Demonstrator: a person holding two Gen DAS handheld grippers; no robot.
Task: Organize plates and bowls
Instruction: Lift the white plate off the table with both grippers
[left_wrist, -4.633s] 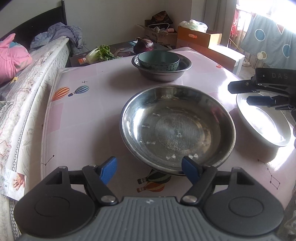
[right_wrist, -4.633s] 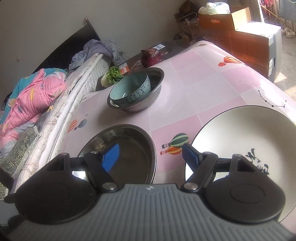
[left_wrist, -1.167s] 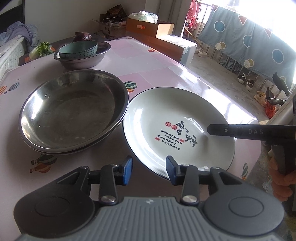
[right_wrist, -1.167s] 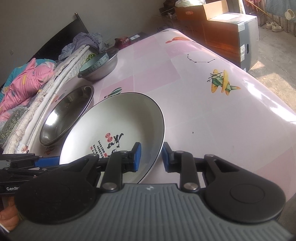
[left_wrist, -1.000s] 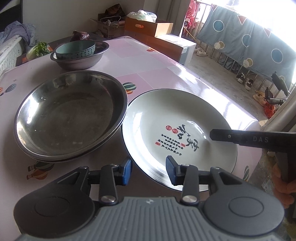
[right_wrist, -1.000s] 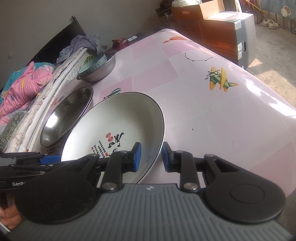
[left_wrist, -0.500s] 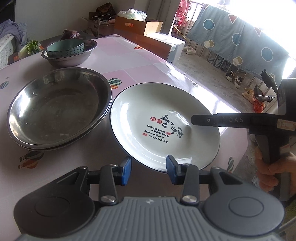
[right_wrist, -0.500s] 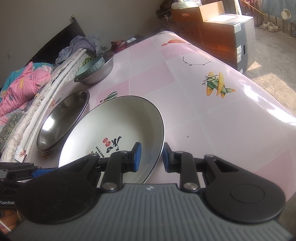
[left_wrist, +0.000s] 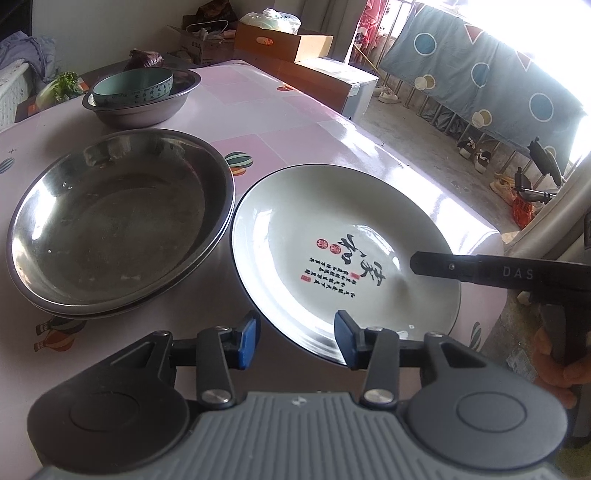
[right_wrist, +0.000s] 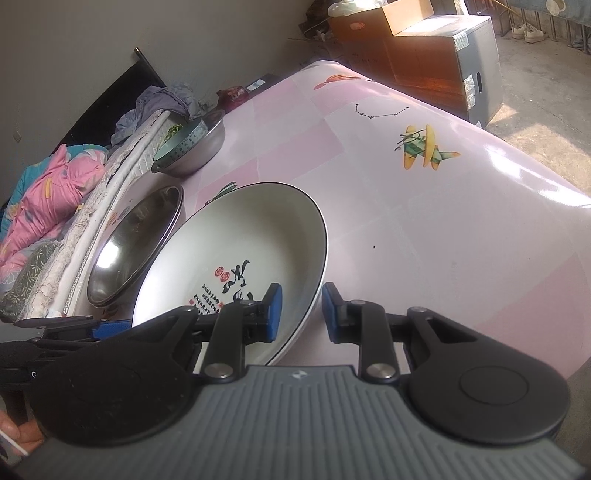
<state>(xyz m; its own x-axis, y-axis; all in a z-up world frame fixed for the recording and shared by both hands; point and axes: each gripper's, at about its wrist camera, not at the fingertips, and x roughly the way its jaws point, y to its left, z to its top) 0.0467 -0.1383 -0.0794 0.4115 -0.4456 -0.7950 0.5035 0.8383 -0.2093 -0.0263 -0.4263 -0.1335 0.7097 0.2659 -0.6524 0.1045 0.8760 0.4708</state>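
White plate: it sits near the counter's front edge, just beside the steel basins. It looks tipped, its far rim raised in your right wrist view, though you cannot tell for sure that it has left the surface.
Right gripper: your pads straddle the plate's near rim, one inside the well, one outside. A sliver of gap shows on the outer side, so they look pressed on the rim, but the clamp is not certain.
Left gripper: spread, holding nothing, hovering at the plate's other edge with the rim between the blue pads.
Steel basins: two nested wide ones, to the plate's left, likely its destination.
Far stack: a teal bowl rests inside a smaller steel bowl at the counter's back.
Handling: judge the plate as glazed ceramic, so stiff, fairly heavy, slick and breakable. A one-sided rim pinch will let it droop or slip.
Where to hold: take the rim on opposite sides, pads well over the lip, and keep it low over the counter.
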